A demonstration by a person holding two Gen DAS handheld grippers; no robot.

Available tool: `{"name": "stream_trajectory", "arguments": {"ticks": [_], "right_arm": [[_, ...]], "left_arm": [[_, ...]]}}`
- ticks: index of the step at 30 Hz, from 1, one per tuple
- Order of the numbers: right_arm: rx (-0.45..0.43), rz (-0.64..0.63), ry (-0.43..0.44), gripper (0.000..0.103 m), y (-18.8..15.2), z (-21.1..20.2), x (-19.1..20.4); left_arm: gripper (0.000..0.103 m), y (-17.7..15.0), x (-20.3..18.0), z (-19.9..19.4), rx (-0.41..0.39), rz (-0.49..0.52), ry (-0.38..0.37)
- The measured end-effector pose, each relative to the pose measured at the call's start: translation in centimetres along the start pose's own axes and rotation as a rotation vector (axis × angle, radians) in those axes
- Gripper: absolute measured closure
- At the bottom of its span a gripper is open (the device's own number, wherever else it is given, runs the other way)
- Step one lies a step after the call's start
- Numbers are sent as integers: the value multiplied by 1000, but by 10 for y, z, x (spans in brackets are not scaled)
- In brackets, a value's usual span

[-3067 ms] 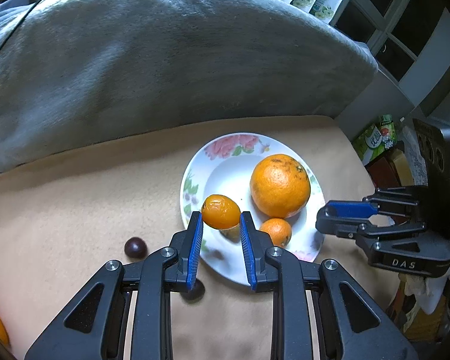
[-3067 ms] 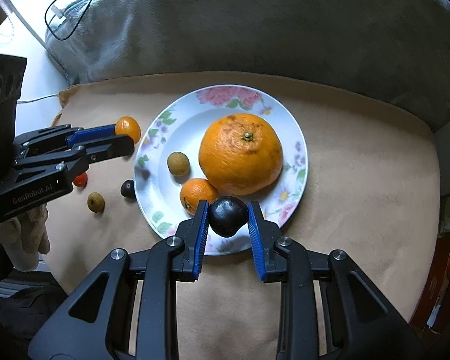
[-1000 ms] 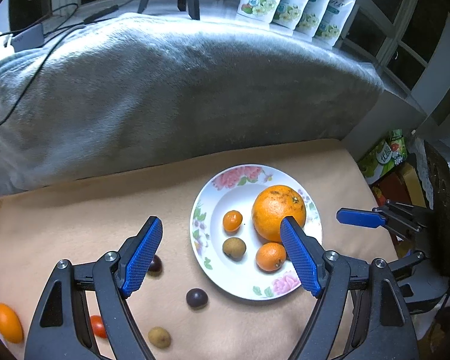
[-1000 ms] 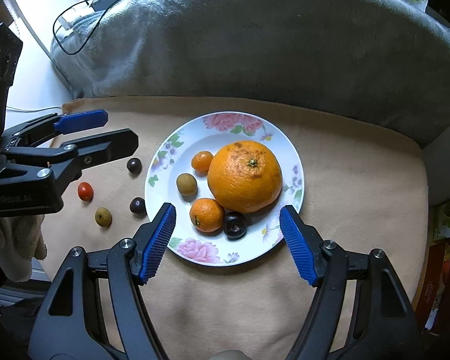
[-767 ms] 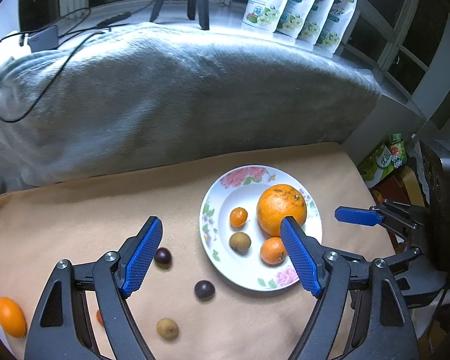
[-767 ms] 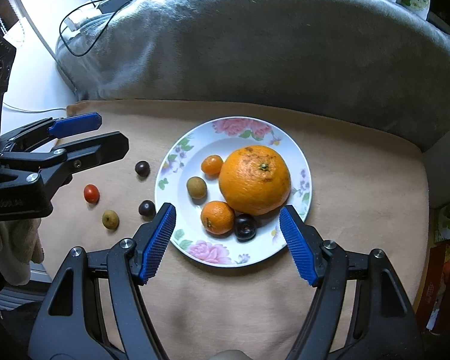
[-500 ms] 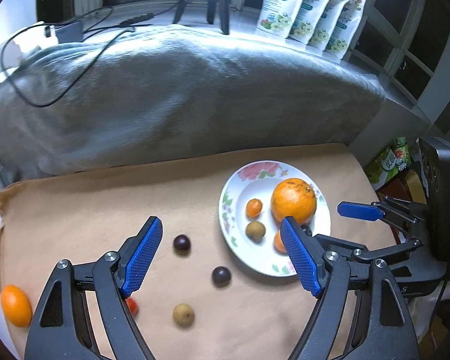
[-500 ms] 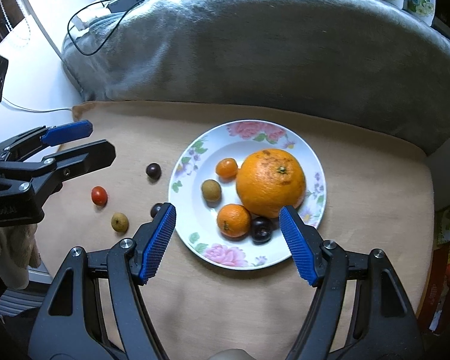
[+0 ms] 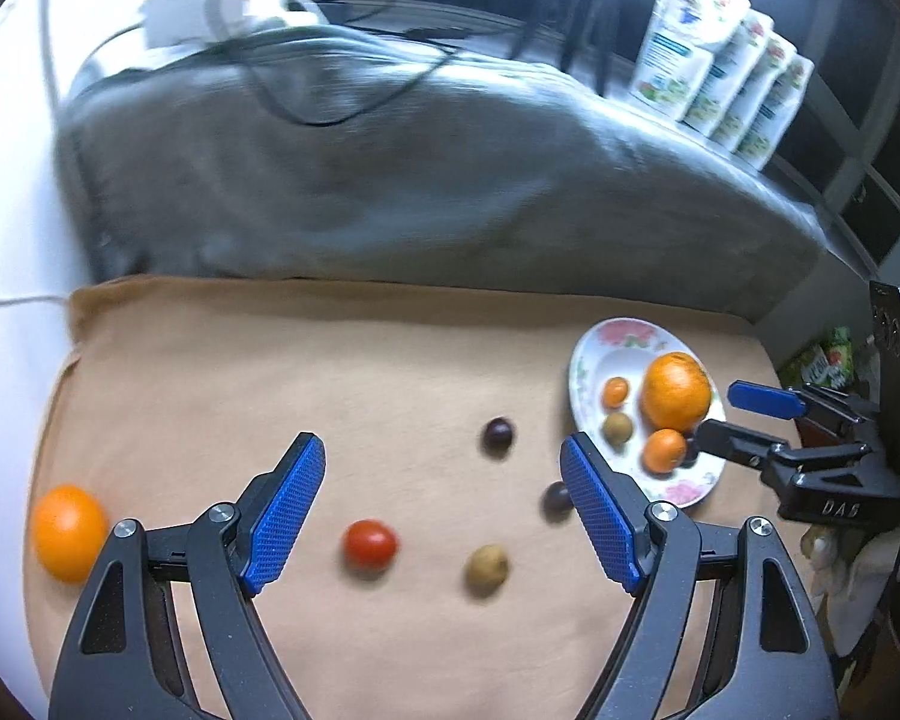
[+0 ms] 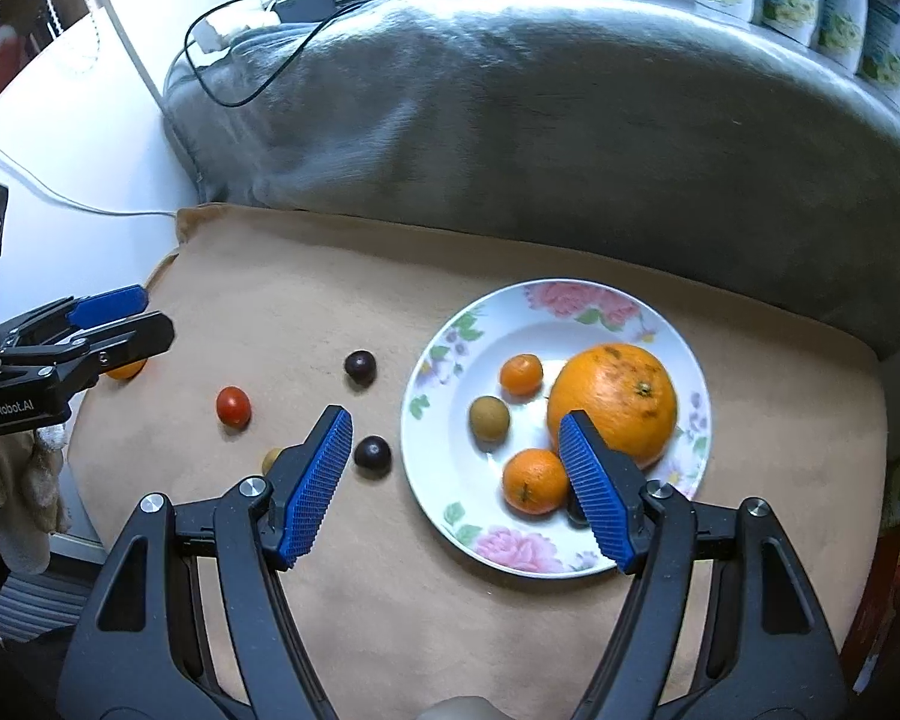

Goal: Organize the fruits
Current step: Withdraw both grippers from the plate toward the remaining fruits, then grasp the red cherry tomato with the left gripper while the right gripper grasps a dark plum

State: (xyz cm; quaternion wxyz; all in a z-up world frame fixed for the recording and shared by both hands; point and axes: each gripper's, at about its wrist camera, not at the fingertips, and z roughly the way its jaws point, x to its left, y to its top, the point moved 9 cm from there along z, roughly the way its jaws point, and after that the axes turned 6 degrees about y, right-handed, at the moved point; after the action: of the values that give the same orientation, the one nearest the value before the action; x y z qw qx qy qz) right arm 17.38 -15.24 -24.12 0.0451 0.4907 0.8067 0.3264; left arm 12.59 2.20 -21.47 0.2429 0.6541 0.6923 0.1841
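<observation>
A floral white plate (image 10: 678,330) (image 9: 588,354) holds a big orange (image 10: 611,401), two small oranges, a brown fruit (image 10: 489,417) and a dark plum mostly hidden behind my right finger. On the tan cloth lie two dark plums (image 10: 360,366) (image 10: 372,453), a red tomato (image 9: 370,543) (image 10: 233,405), a brown fruit (image 9: 486,564) and an orange (image 9: 69,531). My left gripper (image 9: 444,510) is open and empty above the tomato and brown fruit. My right gripper (image 10: 456,486) is open and empty over the plate's left edge.
A grey cushion (image 10: 540,108) with cables on it runs along the back of the cloth. Snack bags (image 9: 720,96) stand behind it. The cloth's left edge (image 10: 168,264) drops to a white surface. Clutter lies past the right edge.
Both grippers have moved left and stayed open. The left one now sits over the loose fruit on the cloth. The fruit has not moved.
</observation>
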Motion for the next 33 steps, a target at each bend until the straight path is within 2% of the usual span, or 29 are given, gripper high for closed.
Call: {"name": "stream_trajectory", "arguments": {"ticks": [7, 15, 18, 21, 23, 25, 26, 29, 33], "right_arm": [[39, -60, 31, 29, 4, 16, 23], [99, -194, 59, 29, 14, 44, 55], [128, -239, 61, 29, 16, 57, 65], [173, -276, 68, 37, 17, 75, 72], [204, -292, 68, 40, 16, 86, 73], [230, -305, 69, 40, 15, 97, 74], [246, -314, 69, 44, 15, 103, 74], [293, -326, 70, 55, 12, 119, 73], [325, -335, 62, 56, 12, 133, 68]], "left_arm": [[22, -22, 34, -3, 24, -75, 30], [24, -46, 38, 11, 73, -103, 31], [29, -54, 41, 19, 92, -120, 29], [37, -62, 43, 30, 122, -146, 21], [39, -65, 44, 36, 137, -158, 11], [46, -69, 43, 43, 153, -160, 4], [48, -71, 42, 46, 162, -161, 0], [50, -75, 40, 54, 180, -166, -14], [50, -76, 38, 61, 193, -179, -27]]}}
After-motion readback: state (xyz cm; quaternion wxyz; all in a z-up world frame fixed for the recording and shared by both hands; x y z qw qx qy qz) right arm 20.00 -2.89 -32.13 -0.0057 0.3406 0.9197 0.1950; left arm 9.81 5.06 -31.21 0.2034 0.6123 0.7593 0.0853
